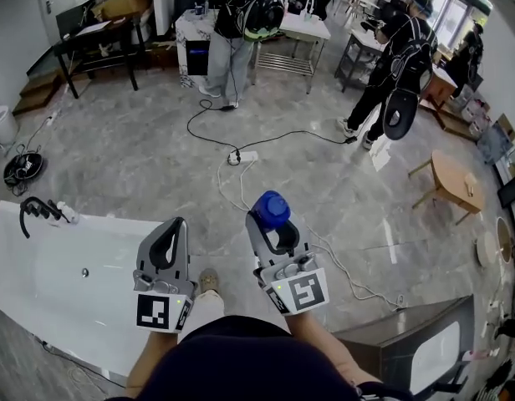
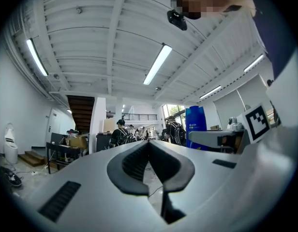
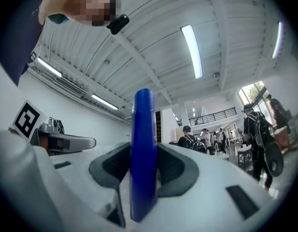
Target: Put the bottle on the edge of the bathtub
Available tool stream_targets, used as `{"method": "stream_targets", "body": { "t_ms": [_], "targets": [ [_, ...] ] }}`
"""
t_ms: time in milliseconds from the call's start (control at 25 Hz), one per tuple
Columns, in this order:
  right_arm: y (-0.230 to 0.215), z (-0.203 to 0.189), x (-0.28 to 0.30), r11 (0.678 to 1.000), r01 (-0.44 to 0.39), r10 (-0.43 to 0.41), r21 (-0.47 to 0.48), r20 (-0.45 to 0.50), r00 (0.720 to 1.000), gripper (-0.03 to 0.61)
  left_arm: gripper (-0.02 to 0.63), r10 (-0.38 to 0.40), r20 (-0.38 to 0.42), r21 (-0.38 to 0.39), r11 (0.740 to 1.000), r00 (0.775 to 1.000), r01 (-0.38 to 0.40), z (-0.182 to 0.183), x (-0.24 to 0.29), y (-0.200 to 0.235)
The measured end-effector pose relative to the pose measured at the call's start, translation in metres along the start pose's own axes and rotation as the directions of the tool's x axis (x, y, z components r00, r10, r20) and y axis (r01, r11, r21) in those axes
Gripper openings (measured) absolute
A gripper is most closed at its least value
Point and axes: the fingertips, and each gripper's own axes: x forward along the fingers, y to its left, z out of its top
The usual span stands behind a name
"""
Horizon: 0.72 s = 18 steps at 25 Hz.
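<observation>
Room: big open hall, white walls, windows at far right, dark staircase [image 2: 81, 112] at back.
Ceiling: white ribbed panels [image 2: 91, 37] w/ long strip lights [image 2: 157, 64].
Floor: grey marble-look tiles [image 1: 140, 157], glossy, seams visible.
Bathtub: white tub [image 1: 99, 225], lower left of head view, rim bare on the near side; the left gripper hangs over its right end.
People: two standing at the far side, one by a white table [image 1: 308, 25], one further right, both w/ dark tops.
Dark table: [image 1: 90, 40] top left, boxes on it.
Wood table: small round-edged one [image 1: 454, 182] at right, well apart from the tub.
Cable: black + white leads cross the floor to a power strip [image 1: 242, 156].
Left gripper: [image 1: 174, 226] jaws pressed together, nothing betw. them.
Right gripper: [image 1: 272, 229] jaws spread wide, pads pinching the bottle on both sides.
Bottle: blue bottle [image 1: 271, 208], sticks out past the jaw tips; it's over the floor, right of the tub, not touching the rim.
Faucet: black fitting [image 1: 36, 210] on tub's far left rim.
Drain: small dark dot [image 1: 84, 272] in tub basin.
</observation>
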Motion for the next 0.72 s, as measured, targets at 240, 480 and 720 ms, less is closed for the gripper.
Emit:
{"method": "stream_targets", "body": {
  "t_ms": [240, 480, 720],
  "targets": [
    [-0.031, -0.014, 0.083, 0.998, 0.060, -0.060, -0.019, 0.000, 0.998, 0.155, 0.002, -0.060, 0.000, 0.006, 0.998, 0.998, 0.060, -0.007, 0.080, 0.056],
    [-0.055, -0.031, 0.159, 0.994, 0.106, -0.106, -0.026, 0.005, 0.994, 0.155, 0.002, -0.100, -0.010, 0.019, 0.995, 0.995, 0.100, -0.021, 0.145, 0.107],
    [-0.058, -0.043, 0.214, 0.992, 0.126, -0.126, -0.019, -0.002, 0.992, 0.155, 0.002, -0.131, -0.005, 0.013, 0.991, 0.991, 0.131, -0.027, 0.184, 0.153]
  ]
}}
